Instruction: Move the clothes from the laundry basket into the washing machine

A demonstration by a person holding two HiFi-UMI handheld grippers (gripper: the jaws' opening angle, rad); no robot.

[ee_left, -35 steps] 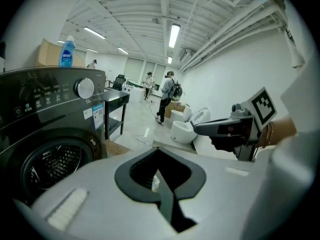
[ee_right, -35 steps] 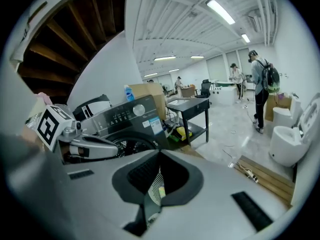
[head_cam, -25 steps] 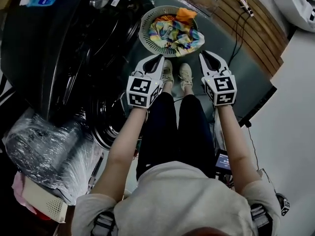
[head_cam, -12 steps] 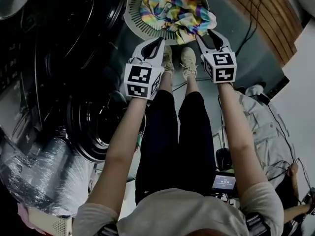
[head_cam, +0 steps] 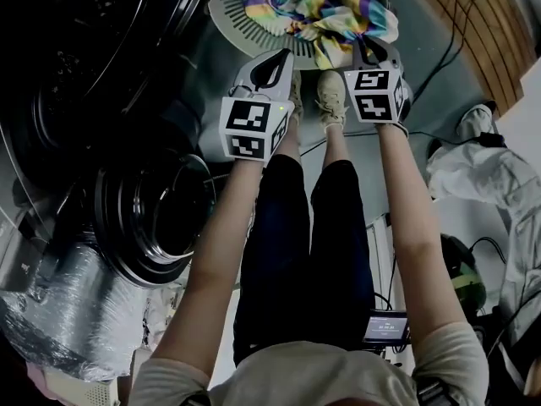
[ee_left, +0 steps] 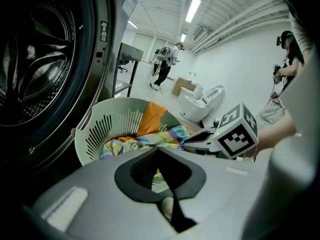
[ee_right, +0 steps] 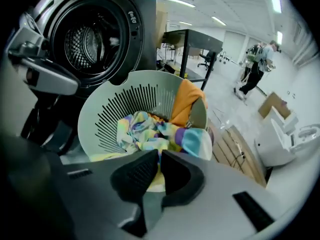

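Note:
A pale round laundry basket [head_cam: 230,25] stands on the floor in front of the feet. It holds a multicoloured cloth [head_cam: 313,2] and an orange one [ee_right: 185,101]. The washing machine's open drum [ee_right: 92,39] is left of the basket, and its round door [head_cam: 156,218] hangs open. My left gripper [head_cam: 285,56] hovers at the basket's near rim, shut and empty. My right gripper [head_cam: 378,47] hangs over the cloth [ee_right: 155,134] that drapes the near right rim. Its jaws have just been closing and stand a narrow slit apart with nothing between them.
The person's shoes [head_cam: 334,96] and legs are just below the basket. A wooden platform [head_cam: 499,49] with cables lies at the right, with a white garment [head_cam: 482,172] near it. A small lit screen [head_cam: 385,326] sits on the floor. A plastic-wrapped bundle [head_cam: 76,311] is at lower left.
Both grippers have come down towards the basket. The right one now hangs over the draped cloth, and the basket and machine door look larger and nearer.

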